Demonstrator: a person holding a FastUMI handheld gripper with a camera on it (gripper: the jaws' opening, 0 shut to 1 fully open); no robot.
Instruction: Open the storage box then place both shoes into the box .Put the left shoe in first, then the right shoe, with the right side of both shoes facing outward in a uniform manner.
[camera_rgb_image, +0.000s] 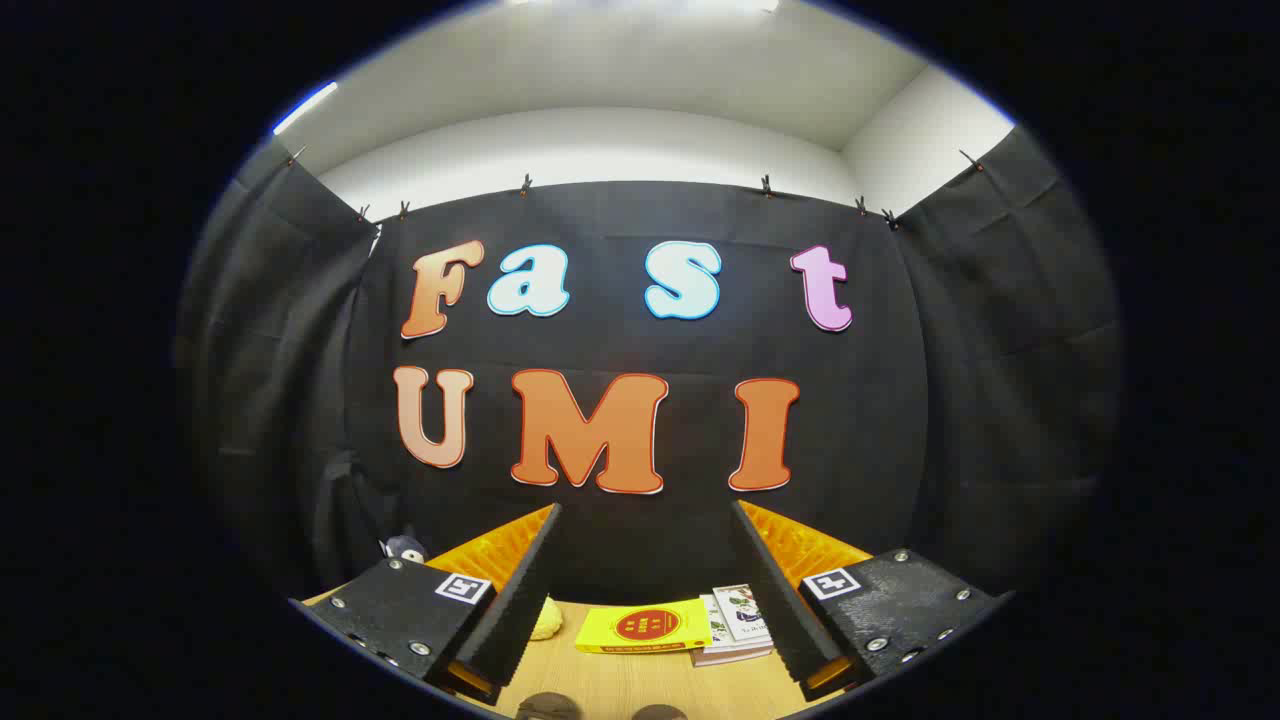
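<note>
Gripper (645, 590) held high and level, aimed at the booth wall; fingers spread wide, nothing between them.

Ahead on the wooden surface (620, 685): a yellow book (645, 626) at 12 o'clock between the fingers, a small stack of booklets (735, 625) just beside it at 1 o'clock, touching or nearly so. A pale yellow lumpy object (546, 620) sits against the inner side of the left finger at 11 o'clock; I cannot tell what it is. A small dark-and-white object (405, 547) lies beyond the left finger at 10 o'clock.

Two dark rounded shapes (600, 710) at 6 o'clock, directly under the gripper, barely in view. My guess is shoe toes, but too little shows to be sure. I cannot place the storage box from this view.

Risks, as I judge them:
- Descending blind: with the task's things below the view, I could come down on a shoe or clip the box.
- Mistaking left shoe for right, since neither can be told apart yet; order and facing would then be wrong.
- Sweeping forward would knock the book or booklets.

I would tilt down first.
</note>
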